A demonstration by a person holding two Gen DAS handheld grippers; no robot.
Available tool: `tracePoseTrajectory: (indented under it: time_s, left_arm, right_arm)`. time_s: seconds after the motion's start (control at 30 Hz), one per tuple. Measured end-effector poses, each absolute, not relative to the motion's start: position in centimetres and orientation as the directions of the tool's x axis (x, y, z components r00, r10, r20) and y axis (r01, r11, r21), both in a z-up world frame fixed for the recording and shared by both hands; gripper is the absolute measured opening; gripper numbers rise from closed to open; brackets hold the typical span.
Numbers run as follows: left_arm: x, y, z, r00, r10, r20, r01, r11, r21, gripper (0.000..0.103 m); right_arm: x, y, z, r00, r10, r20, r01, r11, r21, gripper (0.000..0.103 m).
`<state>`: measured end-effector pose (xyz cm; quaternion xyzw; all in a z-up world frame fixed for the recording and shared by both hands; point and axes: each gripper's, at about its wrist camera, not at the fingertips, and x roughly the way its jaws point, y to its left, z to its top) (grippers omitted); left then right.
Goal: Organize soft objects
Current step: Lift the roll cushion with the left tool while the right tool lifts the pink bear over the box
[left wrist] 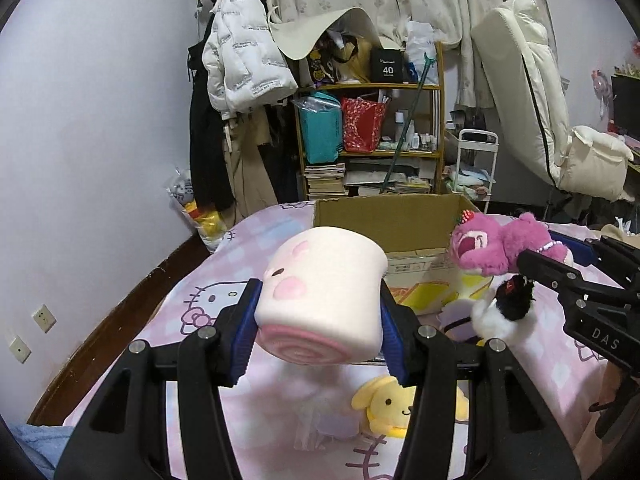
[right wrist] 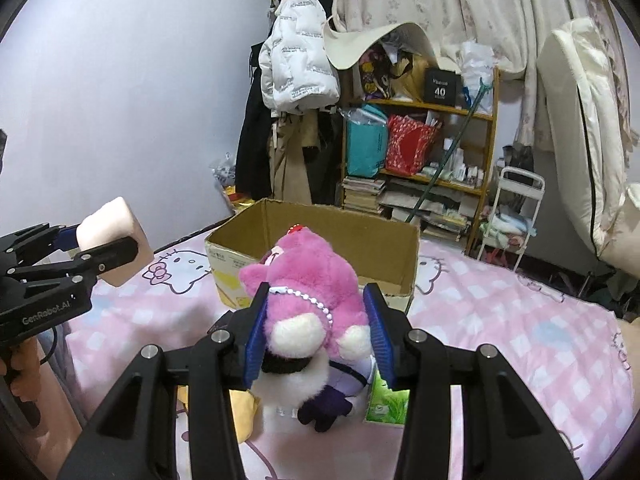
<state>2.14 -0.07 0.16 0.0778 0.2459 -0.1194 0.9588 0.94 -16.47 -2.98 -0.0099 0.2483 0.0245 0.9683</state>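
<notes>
Bedroom, bed with pink cat-print sheet; open cardboard box on it, shelf behind.
Left gripper: clamped on a pink roll-cake cushion, held above the sheet before the box.
Right gripper: clamped on a pink plush bear, raised near the box.
On sheet: yellow plush dog, black-and-white plush, green tissue pack.

Both feeds reach me evenly lit by soft, cool indoor light with no harsh glare. I see faint shadows on the bed beneath the held toys. The fisheye lenses bend the wall and curtain strongly, and black vignetting fills every corner. Focus is fair throughout, though the nearest fingers look slightly soft.
</notes>
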Motion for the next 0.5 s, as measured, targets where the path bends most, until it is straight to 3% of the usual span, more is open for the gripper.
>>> tracePoseTrajectory:
  time_s: [0.17,0.3,0.37,0.5]
  left_arm:
    - [2.7,-0.5,-0.3,0.834,-0.18,-0.521,0.266,0.96,0.094,0.053]
    - [2.6,-0.6,-0.7,0.83,-0.179,-0.528,0.269,0.958,0.098,0.053]
    - [2.6,-0.5,-0.7,0.828,-0.181,-0.53,0.271,0.958,0.096,0.053]
    - [2.8,-0.5,-0.8,0.824,-0.183,-0.536,0.273,0.957,0.093,0.053]
  right_arm:
    - [3.2,-16.7,-5.3,0.807,0.095,-0.582,-0.077,0.995,0.057,0.048]
    - [3.9,-16.7,-5.9,0.794,0.101,-0.6,-0.072,0.995,0.073,0.048]
    - [3.6,-16.7,-5.9,0.8,0.111,-0.589,-0.084,0.994,0.074,0.036]
    - [3.4,-16.2,-6.3,0.794,0.111,-0.597,-0.099,0.994,0.052,0.026]
